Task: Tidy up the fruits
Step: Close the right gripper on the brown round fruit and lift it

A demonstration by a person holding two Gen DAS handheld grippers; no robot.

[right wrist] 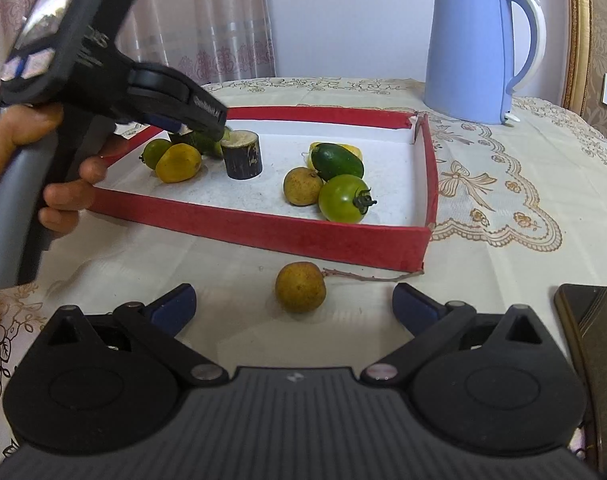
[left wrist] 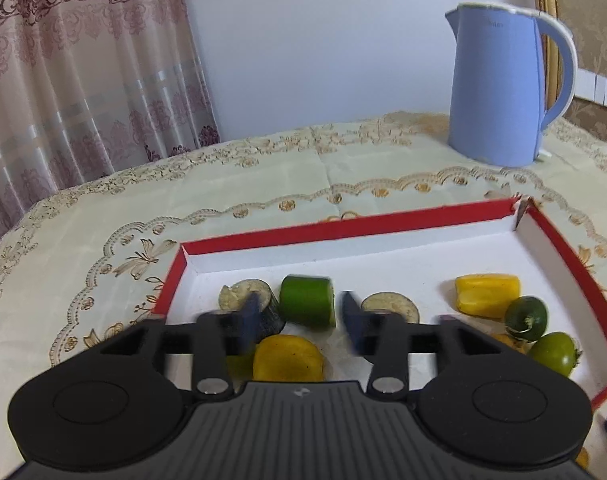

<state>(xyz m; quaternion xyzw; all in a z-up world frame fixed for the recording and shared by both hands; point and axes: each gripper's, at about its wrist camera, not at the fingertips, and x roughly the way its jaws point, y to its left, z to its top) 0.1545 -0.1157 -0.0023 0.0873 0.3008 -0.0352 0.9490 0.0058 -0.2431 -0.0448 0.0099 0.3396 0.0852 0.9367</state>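
From the left wrist camera, the left claw [left wrist: 299, 320] hangs over the near left part of the red-rimmed tray [left wrist: 343, 227], its blurred blue fingers [left wrist: 249, 316] parted with nothing pressed between them. A green cucumber chunk [left wrist: 308, 301] lies in the gap just beyond the tips, and a yellow fruit [left wrist: 287, 358] sits below the gap, close to the claw's body. A dark-skinned cut cylinder [left wrist: 243, 294] stands at about 10 o'clock from the cucumber chunk, and a pale cut slice [left wrist: 389, 307] lies at 3 o'clock from it. Toward the tray's right side are a yellow pepper piece [left wrist: 487, 294], a dark green fruit [left wrist: 526, 318] and a green tomato [left wrist: 554, 354]. A blue kettle [left wrist: 503, 84] stands on the bench [left wrist: 263, 184] beyond the tray, at 1 o'clock.

From the right wrist camera, the right claw [right wrist: 294, 310] stands wide open above the bench, empty. A brown longan [right wrist: 300, 287] with a twig stem lies on the cloth between and just ahead of its fingertips, outside the tray's near wall. A hand [right wrist: 35, 160] at 9 o'clock grips the left claw's handle, and its tip reaches into the tray's far left corner. At the tray's right lie a second longan [right wrist: 302, 186], the green tomato and an avocado-like dark green fruit. A dark phone [right wrist: 591, 332] lies at 3 o'clock.
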